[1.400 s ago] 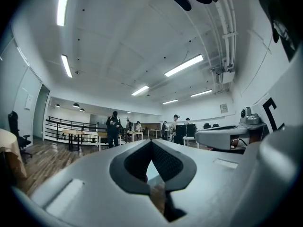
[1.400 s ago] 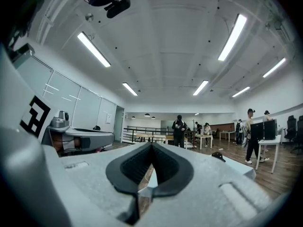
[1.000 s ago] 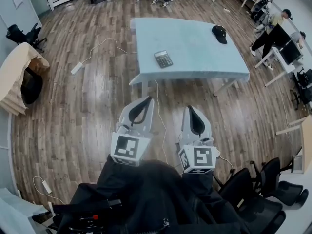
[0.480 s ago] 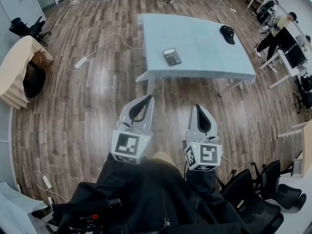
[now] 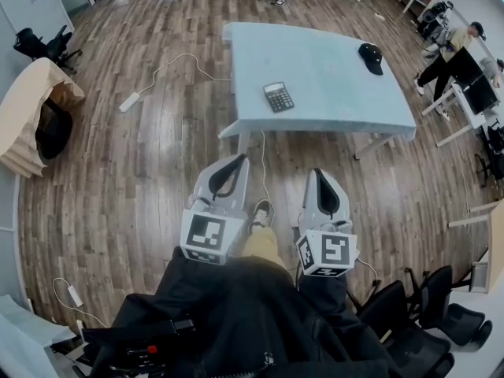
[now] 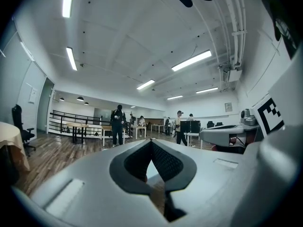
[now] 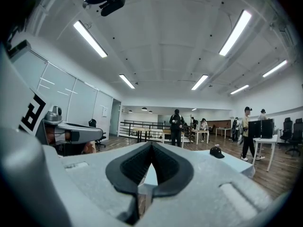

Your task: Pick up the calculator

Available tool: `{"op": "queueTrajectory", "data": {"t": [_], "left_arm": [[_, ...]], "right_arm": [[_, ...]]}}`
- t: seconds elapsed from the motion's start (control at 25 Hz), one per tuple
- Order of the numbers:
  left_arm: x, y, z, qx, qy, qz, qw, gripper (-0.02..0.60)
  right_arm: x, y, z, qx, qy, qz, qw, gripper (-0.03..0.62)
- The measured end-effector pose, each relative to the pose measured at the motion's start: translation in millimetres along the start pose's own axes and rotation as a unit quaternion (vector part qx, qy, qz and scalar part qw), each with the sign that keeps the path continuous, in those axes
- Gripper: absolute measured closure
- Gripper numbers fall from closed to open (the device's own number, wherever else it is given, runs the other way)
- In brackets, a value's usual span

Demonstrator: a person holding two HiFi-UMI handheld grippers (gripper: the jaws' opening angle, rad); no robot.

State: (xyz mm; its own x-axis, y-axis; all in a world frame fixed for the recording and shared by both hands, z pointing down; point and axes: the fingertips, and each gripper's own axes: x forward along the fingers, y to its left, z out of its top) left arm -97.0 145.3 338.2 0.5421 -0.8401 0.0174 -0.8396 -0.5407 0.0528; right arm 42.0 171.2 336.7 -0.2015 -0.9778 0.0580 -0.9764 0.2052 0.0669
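A dark calculator (image 5: pixel 278 97) lies on the light blue table (image 5: pixel 331 93), near its front left part. My left gripper (image 5: pixel 234 160) and right gripper (image 5: pixel 318 174) hang side by side well short of the table, over the wooden floor, both pointing level toward it. Both have their jaws shut with nothing between them. In the left gripper view the left gripper (image 6: pixel 151 142) tips meet, and in the right gripper view the right gripper (image 7: pixel 151 145) tips meet too. The table (image 7: pixel 232 161) shows ahead in the right gripper view.
A black cap (image 5: pixel 370 56) lies on the table's far right. White cables and a power strip (image 5: pixel 129 101) run across the floor to the left. A draped chair (image 5: pixel 35 116) stands at far left, black office chairs (image 5: pixel 417 321) at lower right. People (image 5: pixel 453 50) stand at the back and right.
The table and calculator have drawn a little nearer and shifted right in the head view. Both grippers stay shut, and a shoe now shows between them.
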Motion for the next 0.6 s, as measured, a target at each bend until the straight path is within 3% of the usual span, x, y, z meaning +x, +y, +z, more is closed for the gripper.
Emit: {"op": "queueTrajectory", "data": {"t": [0.6], "left_arm": [[149,32,6,0.011,0.005,0.019,0.9997,0.583]], "right_arm": [[132,-70,2,0.009,-0.007,0.037,0.999,0.595]]}}
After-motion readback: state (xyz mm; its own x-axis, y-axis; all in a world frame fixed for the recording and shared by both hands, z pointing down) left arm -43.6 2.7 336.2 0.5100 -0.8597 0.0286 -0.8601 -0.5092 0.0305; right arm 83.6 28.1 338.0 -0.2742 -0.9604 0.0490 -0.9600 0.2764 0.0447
